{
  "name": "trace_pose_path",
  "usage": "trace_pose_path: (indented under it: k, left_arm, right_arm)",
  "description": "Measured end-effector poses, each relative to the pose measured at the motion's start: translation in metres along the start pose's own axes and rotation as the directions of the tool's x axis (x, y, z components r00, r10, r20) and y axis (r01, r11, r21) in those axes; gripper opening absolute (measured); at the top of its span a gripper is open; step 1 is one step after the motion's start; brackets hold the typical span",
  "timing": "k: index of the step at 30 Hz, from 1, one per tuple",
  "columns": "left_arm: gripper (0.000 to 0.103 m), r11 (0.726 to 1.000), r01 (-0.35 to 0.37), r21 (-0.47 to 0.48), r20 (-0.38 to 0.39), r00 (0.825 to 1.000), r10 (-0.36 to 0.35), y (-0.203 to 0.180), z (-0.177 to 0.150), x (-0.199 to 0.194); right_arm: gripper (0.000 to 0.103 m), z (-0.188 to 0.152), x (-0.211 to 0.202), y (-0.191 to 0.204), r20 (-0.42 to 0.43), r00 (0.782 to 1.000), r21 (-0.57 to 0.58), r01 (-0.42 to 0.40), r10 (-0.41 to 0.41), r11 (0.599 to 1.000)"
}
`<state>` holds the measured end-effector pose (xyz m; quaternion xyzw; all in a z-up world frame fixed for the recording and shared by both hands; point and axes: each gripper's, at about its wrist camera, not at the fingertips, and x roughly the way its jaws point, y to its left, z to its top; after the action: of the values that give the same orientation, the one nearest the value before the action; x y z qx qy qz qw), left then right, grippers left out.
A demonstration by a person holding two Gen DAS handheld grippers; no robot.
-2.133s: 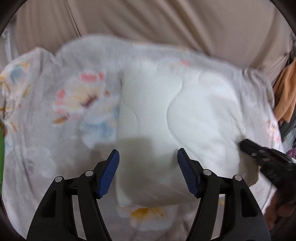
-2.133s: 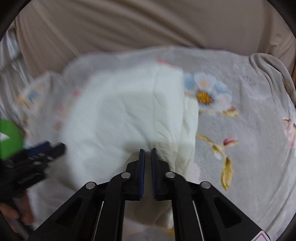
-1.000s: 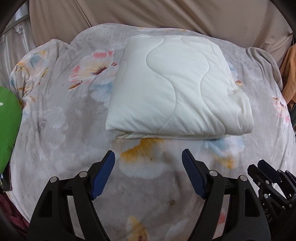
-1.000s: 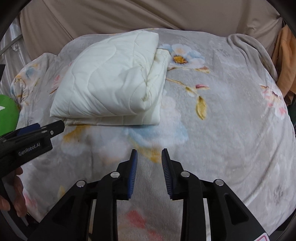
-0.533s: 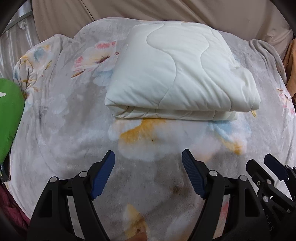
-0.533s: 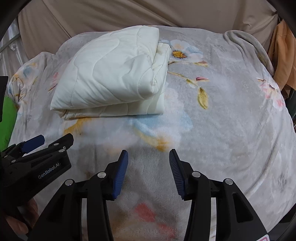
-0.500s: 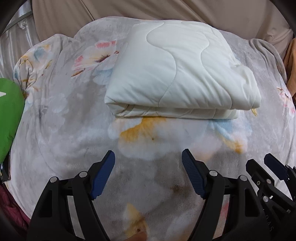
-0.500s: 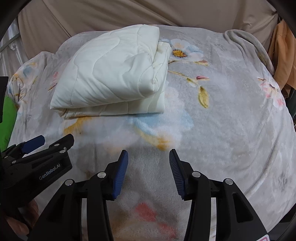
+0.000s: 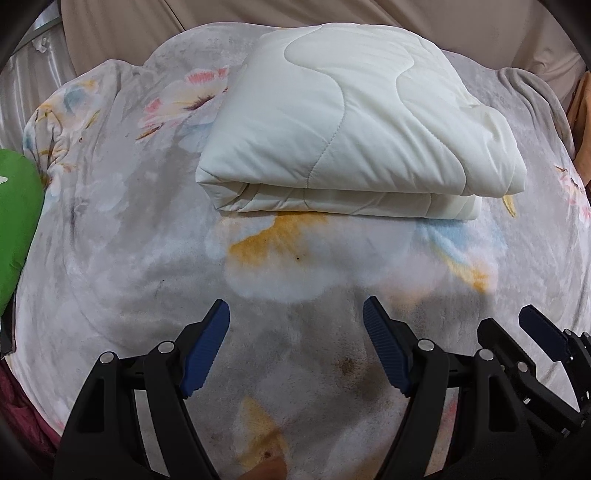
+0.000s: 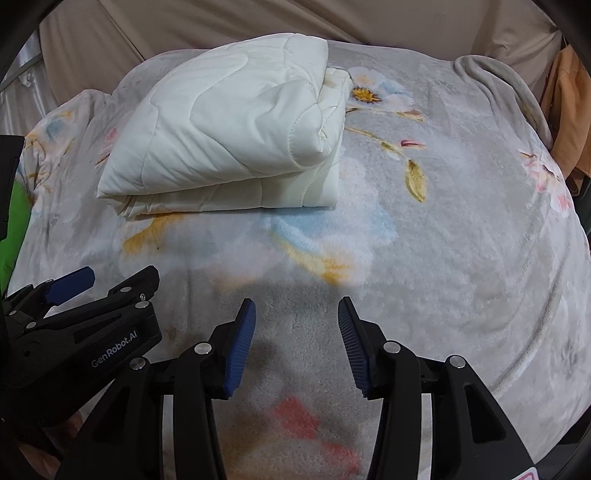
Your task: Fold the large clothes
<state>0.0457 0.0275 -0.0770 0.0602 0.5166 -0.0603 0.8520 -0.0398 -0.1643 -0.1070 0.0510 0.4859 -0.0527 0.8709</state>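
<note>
A cream quilted comforter (image 9: pixel 347 122) lies folded in a thick rectangular stack on the grey floral blanket (image 9: pixel 129 240); it also shows in the right wrist view (image 10: pixel 236 136). My left gripper (image 9: pixel 296 345) is open and empty, held back from the stack's near edge. My right gripper (image 10: pixel 296 343) is open and empty, also well short of the stack. The right gripper shows at the lower right of the left wrist view (image 9: pixel 517 332), and the left gripper at the lower left of the right wrist view (image 10: pixel 107 282).
The blanket (image 10: pixel 443 240) covers the bed. A green object (image 9: pixel 16 221) lies at the left edge. Beige fabric (image 9: pixel 147 26) hangs behind the bed. An orange cloth (image 10: pixel 569 110) hangs at the right.
Both grippers let go of the comforter and drew back toward the near edge of the bed. The right gripper's jaws opened from shut to wide. The folded comforter stayed in place.
</note>
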Motion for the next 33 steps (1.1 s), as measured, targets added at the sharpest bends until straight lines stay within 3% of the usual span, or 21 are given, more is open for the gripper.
trace_pose_path:
  k: [7, 11, 13, 17, 22, 26, 29, 31, 33]
  left_arm:
    - [0.073, 0.998, 0.013, -0.06, 0.055, 0.998, -0.01, 0.022, 0.022, -0.014]
    - [0.079, 0.991, 0.028, -0.128, 0.107, 0.994, -0.015, 0.056, 0.052, -0.023]
    - [0.079, 0.986, 0.068, -0.155, 0.122, 0.991, -0.05, 0.07, 0.068, -0.024]
    - [0.081, 0.984, 0.071, -0.164, 0.152, 0.987, -0.046, 0.078, 0.089, -0.021]
    - [0.081, 0.987, 0.078, -0.141, 0.128, 0.99, -0.06, 0.071, 0.101, -0.007]
    - [0.081, 0.993, 0.061, -0.106, 0.095, 0.994, -0.051, 0.06, 0.097, 0.01]
    - [0.085, 0.993, 0.054, -0.105, 0.068, 0.997, -0.047, 0.057, 0.102, 0.029]
    - [0.085, 0.991, 0.073, -0.114, 0.055, 0.996, -0.068, 0.059, 0.11, 0.029]
    - [0.094, 0.978, 0.148, -0.146, 0.052, 0.988, -0.142, 0.072, 0.117, 0.021]
  right_arm:
    - [0.046, 0.017, -0.009, -0.018, 0.041, 0.999, 0.014, 0.01, -0.011, 1.0]
    - [0.047, 0.054, -0.011, -0.043, 0.079, 0.997, 0.056, -0.01, 0.006, 0.998]
    - [0.047, 0.074, -0.008, -0.057, 0.093, 0.996, 0.102, -0.015, 0.005, 0.995]
    - [0.048, 0.108, 0.003, -0.075, 0.105, 0.993, 0.184, -0.082, 0.063, 0.979]
    - [0.048, 0.121, -0.002, -0.049, 0.13, 0.983, 0.148, -0.151, 0.132, 0.977]
    - [0.048, 0.114, 0.016, -0.023, 0.093, 0.993, 0.039, -0.075, 0.071, 0.996]
    - [0.053, 0.127, 0.051, -0.024, 0.053, 0.997, 0.04, -0.058, 0.056, 0.998]
    - [0.053, 0.138, 0.063, -0.031, 0.013, 0.996, 0.064, -0.094, 0.094, 0.994]
    - [0.057, 0.145, 0.052, -0.041, 0.023, 0.983, 0.098, -0.181, 0.18, 0.979]
